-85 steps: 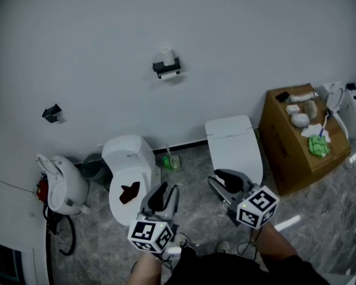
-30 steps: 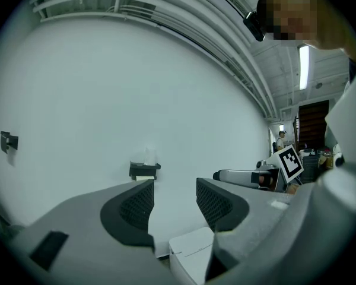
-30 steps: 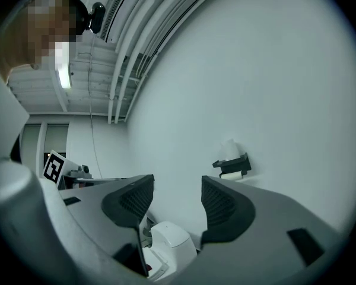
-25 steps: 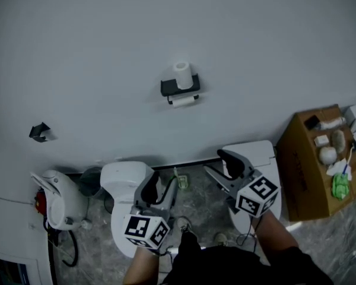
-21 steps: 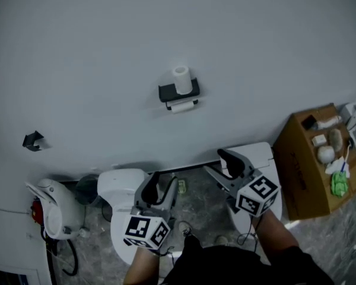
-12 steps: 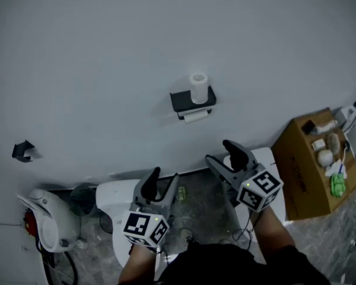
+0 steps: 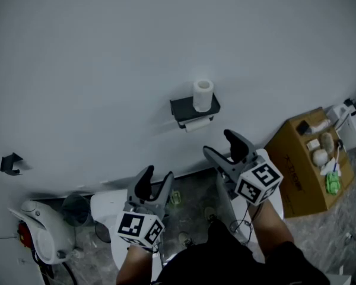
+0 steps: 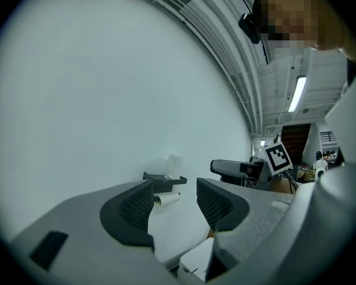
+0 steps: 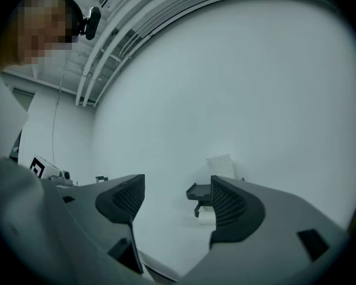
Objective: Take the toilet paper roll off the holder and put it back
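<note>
Left gripper (image 7: 156, 179) near, low centre-left. Its fingers (image 8: 136, 205) stand apart with a modest gap, nothing between them, touching nothing. They point level at the white wall (image 7: 107, 46).

Right gripper (image 7: 221, 145) is to its right and a bit farther in. Its fingers (image 9: 228, 205) are wide apart and have just been opening. Nothing is between the pads and there is no contact. In the right gripper view the holder shows past the right finger, well beyond the tips.

Toilet paper roll (image 7: 203, 95) stands upright on the top shelf of the black holder (image 7: 186, 108), which is fixed to the wall at centre. It is far from both grippers and not touched. A second roll (image 7: 196, 125) hangs just under the shelf, lying sideways. The right gripper is the closer of the two to the holder, below and slightly right of it in the head view; the left gripper is well down and to the left.

Cardboard box (image 7: 293, 159) at right on the floor, small items on top. White toilet (image 7: 102, 209) below the left gripper. Small black bracket (image 7: 10, 164) on the wall far left.
</note>
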`<control>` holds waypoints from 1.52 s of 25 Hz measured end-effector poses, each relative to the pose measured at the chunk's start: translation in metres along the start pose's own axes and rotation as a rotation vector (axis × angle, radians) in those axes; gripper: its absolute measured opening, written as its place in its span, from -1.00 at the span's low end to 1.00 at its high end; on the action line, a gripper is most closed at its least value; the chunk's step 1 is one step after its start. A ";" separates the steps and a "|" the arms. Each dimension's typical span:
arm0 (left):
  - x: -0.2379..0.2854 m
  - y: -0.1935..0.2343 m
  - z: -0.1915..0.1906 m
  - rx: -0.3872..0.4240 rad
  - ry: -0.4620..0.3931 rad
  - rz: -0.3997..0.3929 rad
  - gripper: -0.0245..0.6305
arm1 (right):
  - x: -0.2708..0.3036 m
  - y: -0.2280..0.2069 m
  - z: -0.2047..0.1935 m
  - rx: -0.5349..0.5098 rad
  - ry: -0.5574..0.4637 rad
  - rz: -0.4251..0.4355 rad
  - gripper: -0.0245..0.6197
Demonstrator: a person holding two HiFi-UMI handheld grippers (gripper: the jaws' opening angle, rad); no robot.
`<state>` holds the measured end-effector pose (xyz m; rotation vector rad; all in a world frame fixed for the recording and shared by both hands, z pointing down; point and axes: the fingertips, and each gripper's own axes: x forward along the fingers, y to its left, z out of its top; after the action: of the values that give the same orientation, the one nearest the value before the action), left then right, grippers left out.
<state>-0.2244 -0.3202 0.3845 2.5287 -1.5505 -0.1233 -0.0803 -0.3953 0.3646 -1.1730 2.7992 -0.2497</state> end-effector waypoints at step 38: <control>0.138 0.072 0.013 -0.002 0.001 0.135 -0.28 | 0.169 -0.135 0.001 -0.200 0.184 0.110 0.01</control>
<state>-0.2264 -0.4762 0.3878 2.4130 -1.7136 -0.1055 -0.1041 -0.6092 0.3843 -1.0782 3.0994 -0.0725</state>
